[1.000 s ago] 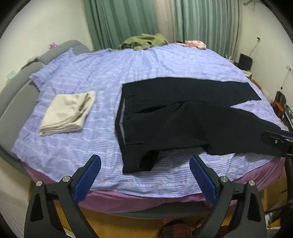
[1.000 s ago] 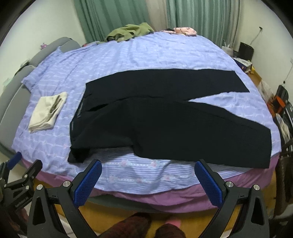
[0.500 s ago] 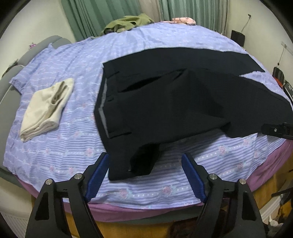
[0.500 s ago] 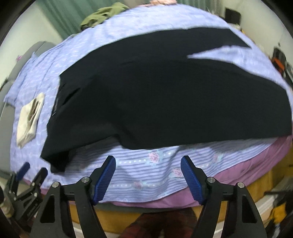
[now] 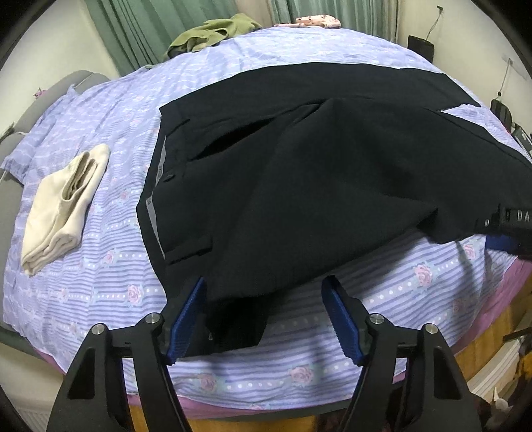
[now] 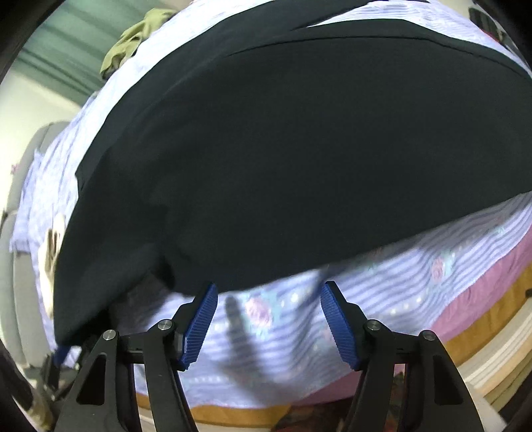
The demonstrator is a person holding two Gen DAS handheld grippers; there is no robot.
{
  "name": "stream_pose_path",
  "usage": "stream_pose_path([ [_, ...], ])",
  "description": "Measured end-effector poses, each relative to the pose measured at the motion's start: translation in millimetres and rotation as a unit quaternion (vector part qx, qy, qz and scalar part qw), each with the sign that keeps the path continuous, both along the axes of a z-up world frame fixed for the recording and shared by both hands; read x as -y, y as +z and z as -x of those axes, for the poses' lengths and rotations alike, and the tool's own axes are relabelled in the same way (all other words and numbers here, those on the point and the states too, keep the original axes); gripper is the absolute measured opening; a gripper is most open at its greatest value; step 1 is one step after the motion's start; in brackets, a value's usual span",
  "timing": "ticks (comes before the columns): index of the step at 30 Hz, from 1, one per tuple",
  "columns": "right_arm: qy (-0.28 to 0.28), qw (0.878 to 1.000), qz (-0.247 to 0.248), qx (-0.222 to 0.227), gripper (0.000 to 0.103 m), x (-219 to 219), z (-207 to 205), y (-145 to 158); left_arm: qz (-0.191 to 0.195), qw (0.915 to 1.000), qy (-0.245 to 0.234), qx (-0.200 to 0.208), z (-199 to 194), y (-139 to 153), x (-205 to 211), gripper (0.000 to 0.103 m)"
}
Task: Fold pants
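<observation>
Black pants [image 5: 299, 172] lie spread on the bed, waistband to the left, legs running to the right. A corner of the waist is folded under near the front edge. My left gripper [image 5: 264, 315] is open, its jaws on either side of that folded corner, just above the sheet. My right gripper [image 6: 269, 315] is open and empty, close over the sheet at the near hem edge of the pants [image 6: 299, 166]. The right gripper's body shows at the right edge of the left wrist view [image 5: 512, 222].
The bed has a lilac striped floral sheet [image 5: 116, 266]. A folded cream garment [image 5: 63, 206] lies to the left of the pants. Green clothes [image 5: 212, 33] and a pink item [image 5: 312, 21] lie at the far side by green curtains.
Both grippers have moved forward and down toward the near edge of the pants. The pants now fill most of both views. Both jaws stay open.
</observation>
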State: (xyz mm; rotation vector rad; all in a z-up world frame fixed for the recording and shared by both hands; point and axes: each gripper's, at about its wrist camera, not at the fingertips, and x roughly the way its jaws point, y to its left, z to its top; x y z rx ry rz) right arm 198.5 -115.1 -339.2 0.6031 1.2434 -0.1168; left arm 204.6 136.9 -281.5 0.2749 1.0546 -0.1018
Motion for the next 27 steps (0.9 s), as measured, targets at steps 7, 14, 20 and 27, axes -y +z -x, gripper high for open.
stream_pose_path([
  [7,-0.019,0.998,0.031,0.043,0.053,17.8,-24.7,23.7,0.013,0.9999,-0.001,0.007,-8.1,12.9,-3.6,0.047],
  [14,-0.026,0.997,0.061,0.044,0.012,41.8,-42.4,37.0,-0.005,0.9997,-0.025,0.004,-5.8,19.8,2.4,0.013],
  [20,0.001,0.992,0.1,0.077,0.011,47.3,-44.4,89.9,-0.006,0.9996,-0.026,0.008,-4.7,49.2,6.4,0.012],
  [27,0.039,0.983,0.133,0.121,0.011,53.7,-50.6,161.3,-0.017,0.9991,-0.024,0.03,-12.8,97.2,14.3,0.007],
])
